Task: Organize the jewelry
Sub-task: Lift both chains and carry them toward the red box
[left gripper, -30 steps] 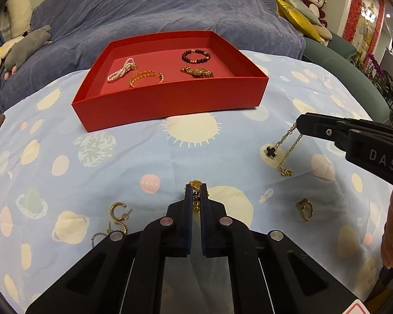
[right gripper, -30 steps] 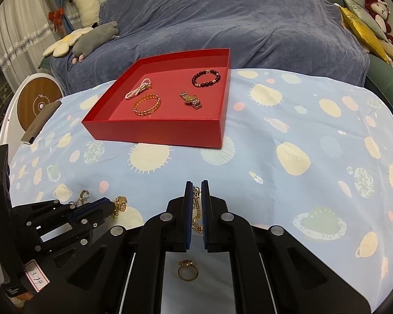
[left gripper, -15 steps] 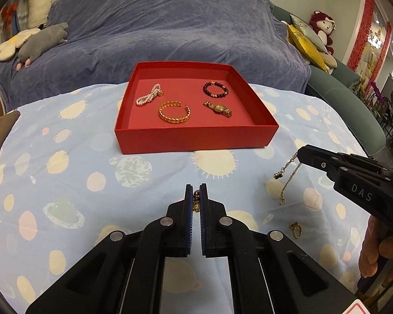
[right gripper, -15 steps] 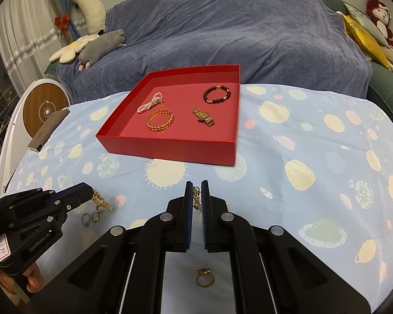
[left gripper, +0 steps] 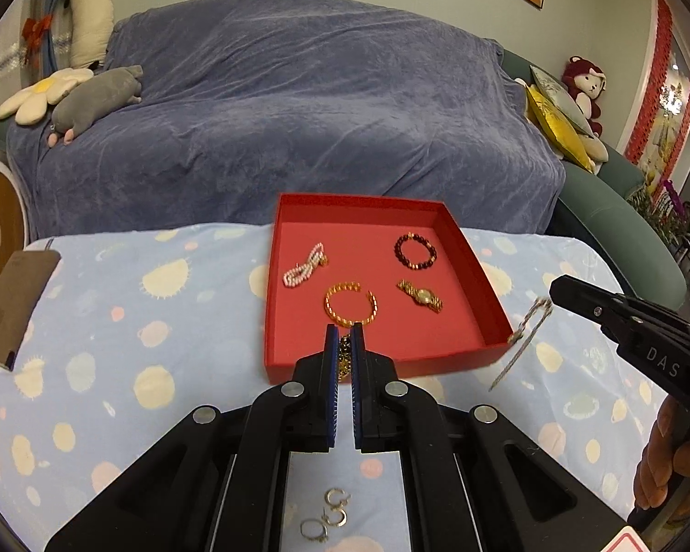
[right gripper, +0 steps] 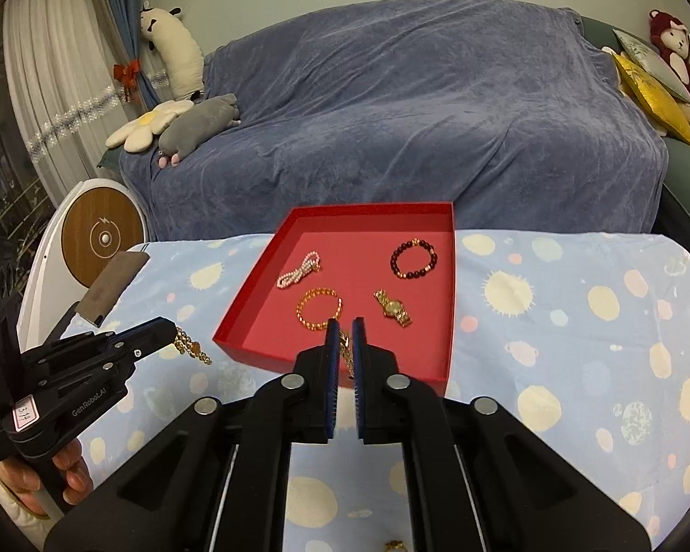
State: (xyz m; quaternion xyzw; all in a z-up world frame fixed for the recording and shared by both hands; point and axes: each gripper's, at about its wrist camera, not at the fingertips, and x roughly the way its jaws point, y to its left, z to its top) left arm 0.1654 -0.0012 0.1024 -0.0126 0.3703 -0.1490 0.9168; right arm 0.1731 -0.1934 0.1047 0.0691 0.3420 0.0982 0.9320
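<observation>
Gold chain (left gripper: 344, 359) is pinched between the closed fingers of the left gripper (left gripper: 343, 342), dangling just short of the red tray's (left gripper: 382, 361) near wall. The right gripper (right gripper: 344, 338) likewise clamps a thin necklace (right gripper: 346, 352), which hangs off its tip beside the tray's right corner. Both seem held high so the chains clear the wall. Four bracelets already lie apart inside, and earrings (left gripper: 331, 513) wait on the spotted cloth (left gripper: 115, 345).

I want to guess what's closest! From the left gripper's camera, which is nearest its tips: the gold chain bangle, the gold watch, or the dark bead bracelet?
From the left gripper:
1. Gold chain bangle, just ahead, near side of the red tray.
2. Gold watch, ahead right.
3. Dark bead bracelet, far right corner.
</observation>
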